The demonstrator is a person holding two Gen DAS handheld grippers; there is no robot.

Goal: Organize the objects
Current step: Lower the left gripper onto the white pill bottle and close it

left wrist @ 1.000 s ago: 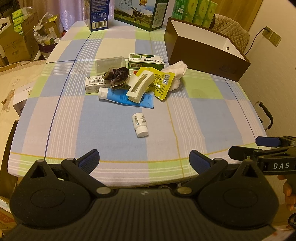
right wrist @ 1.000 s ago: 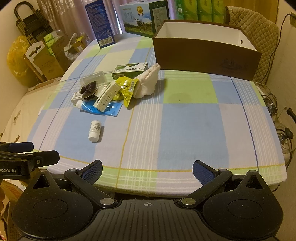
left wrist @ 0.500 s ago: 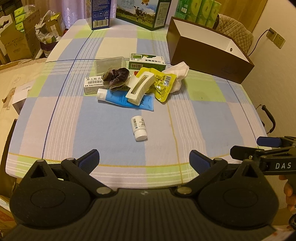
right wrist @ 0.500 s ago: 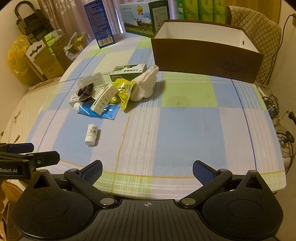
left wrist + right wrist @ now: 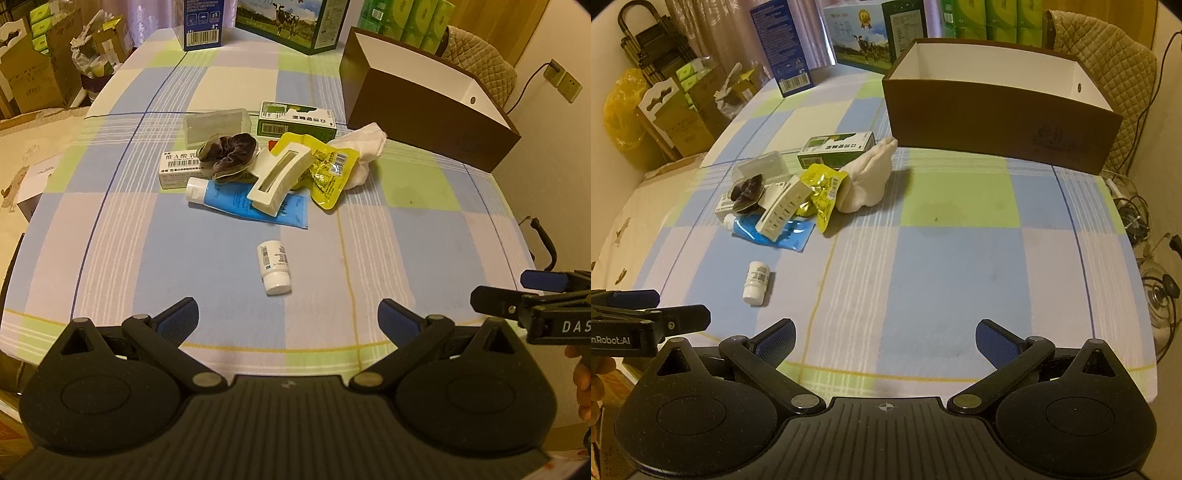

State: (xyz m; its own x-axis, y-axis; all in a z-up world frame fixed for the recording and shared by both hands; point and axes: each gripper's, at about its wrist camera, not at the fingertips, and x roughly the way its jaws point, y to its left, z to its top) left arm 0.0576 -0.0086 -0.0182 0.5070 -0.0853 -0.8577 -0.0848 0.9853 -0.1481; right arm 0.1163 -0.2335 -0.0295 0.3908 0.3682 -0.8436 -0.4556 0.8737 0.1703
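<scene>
A checked tablecloth [image 5: 424,258] covers the whole table ahead of both grippers. Far ahead and to the right of the left gripper [image 5: 287,317] stands a large brown box [image 5: 997,114] with a white inside. From the right wrist view no item shows in the part of the inside that can be seen, so the sorting looks barely begun.

Between the box and the grippers, straight ahead of the left one, lies a loose heap, none of it put away. In it are a white cloth [image 5: 364,151], a green carton [image 5: 297,120], a clear plastic case [image 5: 216,123], a white medicine carton [image 5: 177,170], a blue tube [image 5: 251,205], a cream hair claw [image 5: 280,177] lying across the tube, a yellow packet [image 5: 328,171] and a dark scrunchie [image 5: 227,153].

Nearest, just ahead of the left gripper, a small white bottle [image 5: 274,266] lies on its side, apart from the heap. It looks like the likely first pick.

Both grippers hover over the near table edge with jaws spread wide and nothing between them. The right gripper [image 5: 885,338] sits to the right of the left one, facing bare cloth.
</scene>
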